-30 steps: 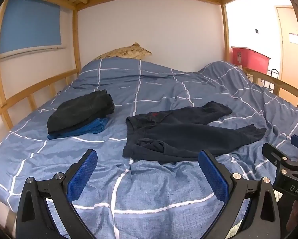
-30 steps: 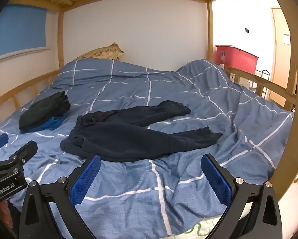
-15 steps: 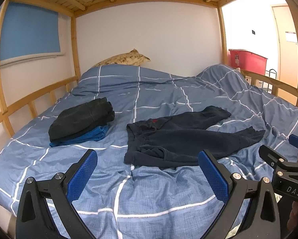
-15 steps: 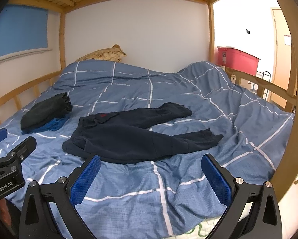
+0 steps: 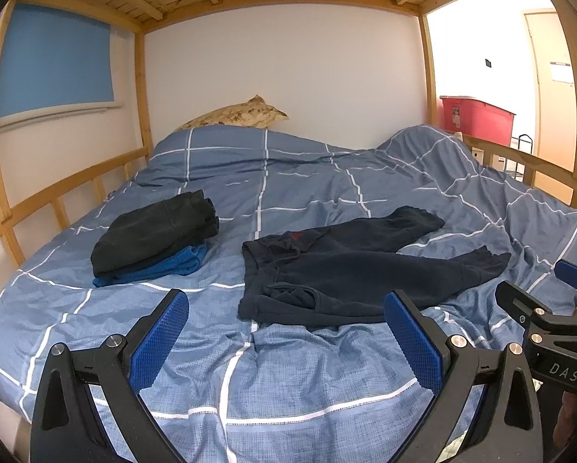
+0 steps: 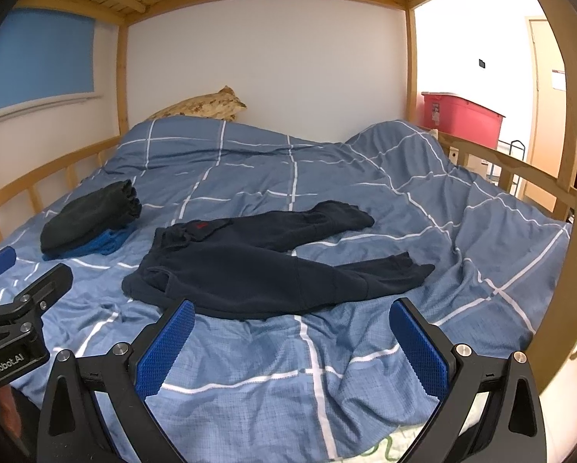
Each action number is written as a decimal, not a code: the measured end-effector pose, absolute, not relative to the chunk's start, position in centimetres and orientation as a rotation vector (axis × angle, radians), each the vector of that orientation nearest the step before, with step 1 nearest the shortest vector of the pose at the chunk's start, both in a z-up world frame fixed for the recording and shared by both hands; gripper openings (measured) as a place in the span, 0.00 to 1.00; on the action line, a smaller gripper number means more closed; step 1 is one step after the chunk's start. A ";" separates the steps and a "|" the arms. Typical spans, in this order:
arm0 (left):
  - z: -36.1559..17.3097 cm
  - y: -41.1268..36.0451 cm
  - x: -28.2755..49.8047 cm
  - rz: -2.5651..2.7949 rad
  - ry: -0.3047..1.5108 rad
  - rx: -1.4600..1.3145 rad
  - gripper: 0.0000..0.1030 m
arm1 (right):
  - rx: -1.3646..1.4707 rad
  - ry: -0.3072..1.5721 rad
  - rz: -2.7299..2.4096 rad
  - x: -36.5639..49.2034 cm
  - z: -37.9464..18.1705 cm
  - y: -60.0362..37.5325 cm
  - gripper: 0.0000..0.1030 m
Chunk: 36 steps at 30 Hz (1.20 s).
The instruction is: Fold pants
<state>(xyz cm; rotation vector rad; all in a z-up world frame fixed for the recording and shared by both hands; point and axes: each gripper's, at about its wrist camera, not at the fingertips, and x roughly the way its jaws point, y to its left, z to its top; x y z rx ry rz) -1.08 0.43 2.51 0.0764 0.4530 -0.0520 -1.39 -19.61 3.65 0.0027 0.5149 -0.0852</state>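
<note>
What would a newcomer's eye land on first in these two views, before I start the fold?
First, the dark navy pants spread unfolded mid-bed on the blue checked duvet, waistband toward the left, legs splayed toward the right. Next, the stack of folded clothes to their left near the wooden rail. Both the left hand-held gripper and the right hand-held gripper are open, short of the pants.

Blue checked bed (image 5: 288, 378) with navy pants (image 5: 358, 270), folded clothes stack (image 5: 153, 239), pillow (image 5: 242, 115).

Bare duvet (image 5: 288, 378) lies open between the near edge and the pants (image 5: 350, 270). A folded clothes pile (image 5: 153, 235) sits left; wooden rails (image 6: 520, 166) close the far-right side.
</note>
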 end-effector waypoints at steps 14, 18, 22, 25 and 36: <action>2.7 0.5 -1.0 -0.054 0.448 0.066 1.00 | 0.001 0.512 -0.082 -1.6 3.4 -19.3 0.99; 2.7 0.5 -1.2 -0.053 0.436 0.078 1.00 | 0.000 0.511 -0.082 -1.6 3.4 -19.4 0.99; 2.6 0.7 -1.3 -0.056 0.438 0.069 1.00 | 0.001 0.511 -0.082 -1.6 3.4 -19.3 0.99; 2.5 1.0 -1.2 -0.047 0.438 0.054 1.00 | 0.001 0.512 -0.082 -1.5 3.4 -19.3 0.99; 1.9 1.6 -0.8 -0.051 0.464 0.045 1.00 | -0.005 0.522 -0.074 -1.5 2.9 -18.9 0.99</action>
